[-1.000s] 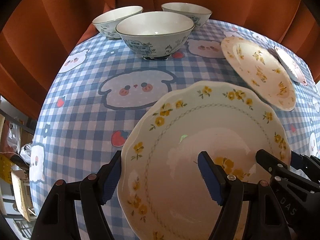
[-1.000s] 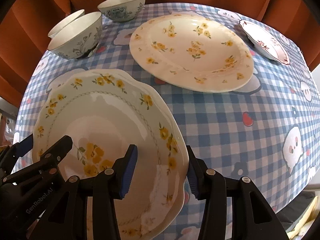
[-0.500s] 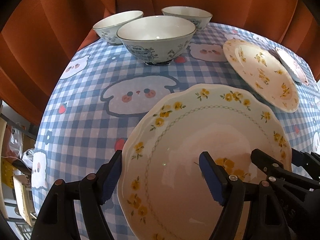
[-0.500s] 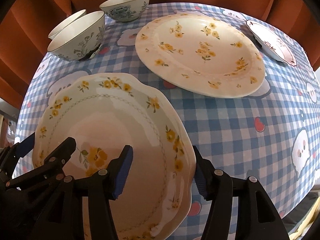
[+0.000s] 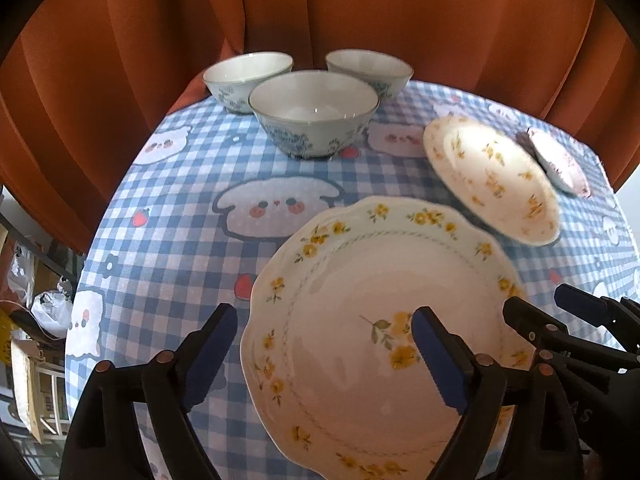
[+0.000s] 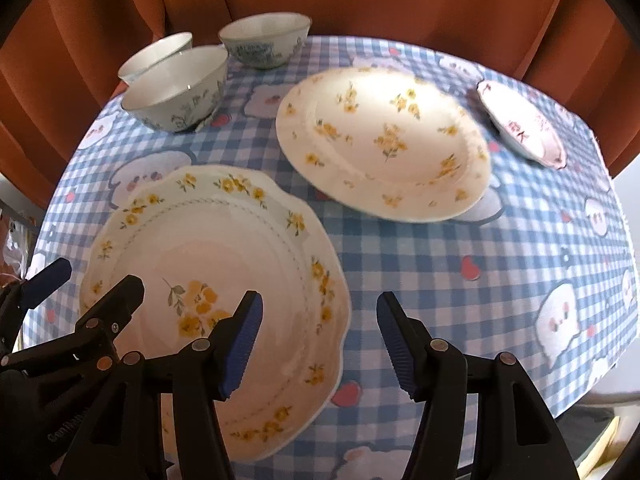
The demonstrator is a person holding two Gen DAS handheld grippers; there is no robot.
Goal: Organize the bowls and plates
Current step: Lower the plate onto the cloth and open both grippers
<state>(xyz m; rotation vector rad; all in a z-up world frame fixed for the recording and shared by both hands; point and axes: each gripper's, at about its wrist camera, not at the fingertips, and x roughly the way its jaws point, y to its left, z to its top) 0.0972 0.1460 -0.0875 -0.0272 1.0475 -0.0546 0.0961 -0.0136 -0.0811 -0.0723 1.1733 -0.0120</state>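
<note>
Left tongs [image 5: 324, 354] and right tongs [image 6: 320, 344] both gape, each straddling an edge of the scalloped plate [image 6: 240, 256] with yellow flowers, which lies on the checked surface [image 6: 420, 264] ungripped. Beyond: flowered round plate [image 6: 384, 140], small plate [image 6: 524, 124] with unreadable red characters, three blue-patterned bowls [image 5: 314, 110] clustered near the orange curtain [image 5: 360, 12].

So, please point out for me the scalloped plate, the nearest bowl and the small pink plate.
scalloped plate [image 5: 360, 280]: left wrist view, inner well.
nearest bowl [image 5: 314, 100]: left wrist view, inside.
small pink plate [image 6: 524, 124]: right wrist view, centre.
</note>
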